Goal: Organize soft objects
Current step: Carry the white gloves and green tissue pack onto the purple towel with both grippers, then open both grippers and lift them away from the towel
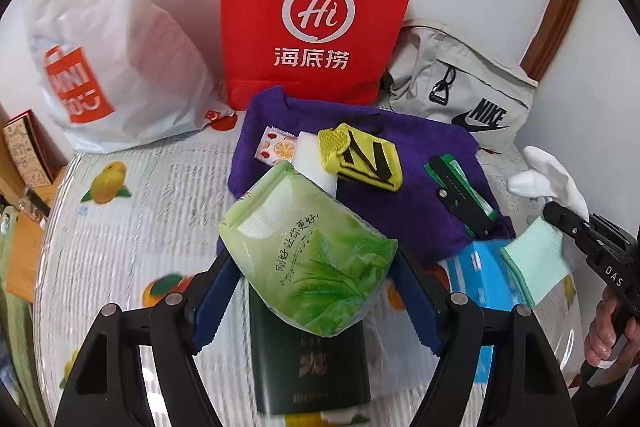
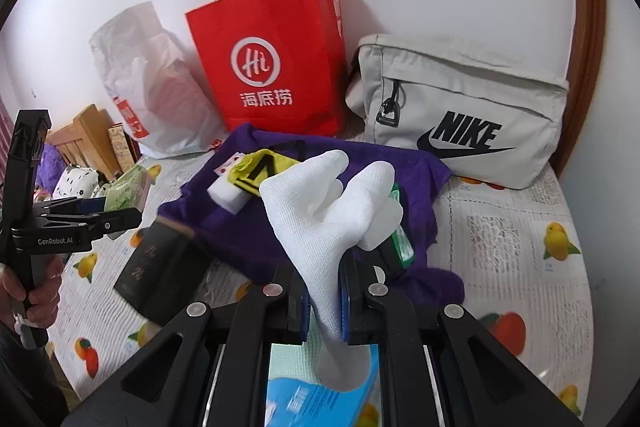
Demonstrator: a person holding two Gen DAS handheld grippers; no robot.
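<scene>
From your left wrist camera, your left gripper (image 1: 316, 291) is squeezing the green tissue pack (image 1: 308, 251) between its blue pads. The pack is fat, so the jaws stand wide around it. Its long side tilts up and away toward the purple cloth (image 1: 420, 195). The red bag (image 1: 316, 15) stands straight ahead, past the cloth, against the wall. The white plastic bag (image 1: 112, 39) is off to the left, and the grey bag (image 1: 460, 87) is to the right.

From your right wrist camera, your right gripper (image 2: 325, 301) is pinched nearly closed on the white sock (image 2: 320, 203). The sock sticks up and forward over the purple cloth. The red bag is ahead and a bit left. The grey bag sits ahead to the right, and I think it is the nearer one for this hand.
</scene>
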